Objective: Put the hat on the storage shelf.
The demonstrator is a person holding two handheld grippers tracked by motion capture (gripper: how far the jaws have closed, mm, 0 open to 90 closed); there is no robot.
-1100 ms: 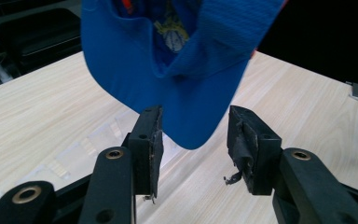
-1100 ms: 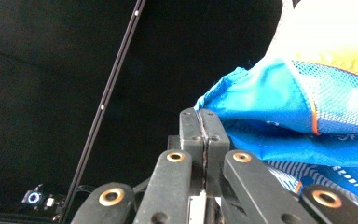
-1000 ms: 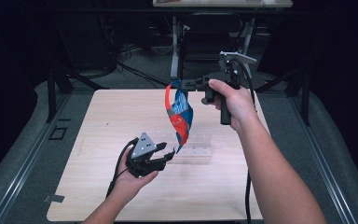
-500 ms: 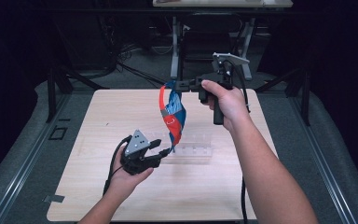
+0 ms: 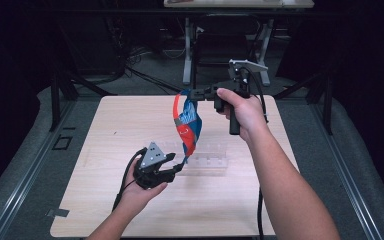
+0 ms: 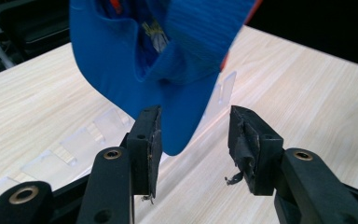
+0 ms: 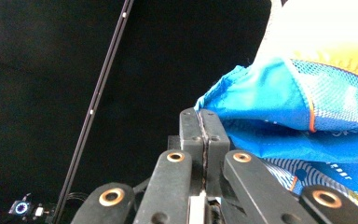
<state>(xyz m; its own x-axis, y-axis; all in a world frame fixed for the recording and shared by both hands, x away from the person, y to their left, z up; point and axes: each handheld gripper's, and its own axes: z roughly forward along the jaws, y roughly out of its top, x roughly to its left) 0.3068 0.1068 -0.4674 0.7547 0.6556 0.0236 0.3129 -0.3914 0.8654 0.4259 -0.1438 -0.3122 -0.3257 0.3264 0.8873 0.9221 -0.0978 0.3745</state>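
Wooden table (image 5: 105, 125), light grain, dark surroundings.

Right gripper (image 5: 192, 93) held up above the far edge of the table, roughly mid-width, gripped by the person's right hand (image 5: 245, 107). In the right gripper view its jaws are pressed together on the edge of a blue fabric item (image 7: 279, 107); mesh panel and an orange seam visible there.

The item is a blue, red and white garment (image 5: 186, 125), sports-jersey type fabric; exact kind unclear. It hangs from the right gripper down toward the table's middle, lower tip near a clear acrylic rack (image 5: 207, 161) lying on the table right of centre.

Left gripper (image 5: 179, 166) low over the table, near the middle toward the near edge, held by the left hand (image 5: 140, 192). In the left gripper view its jaws stand spread apart, with the garment's blue lower tip (image 6: 177, 93) hanging between them, closer to the left-hand jaw; contact with that pad cannot be told. The rack's clear slots (image 6: 107, 123) lie on the table behind the fabric.
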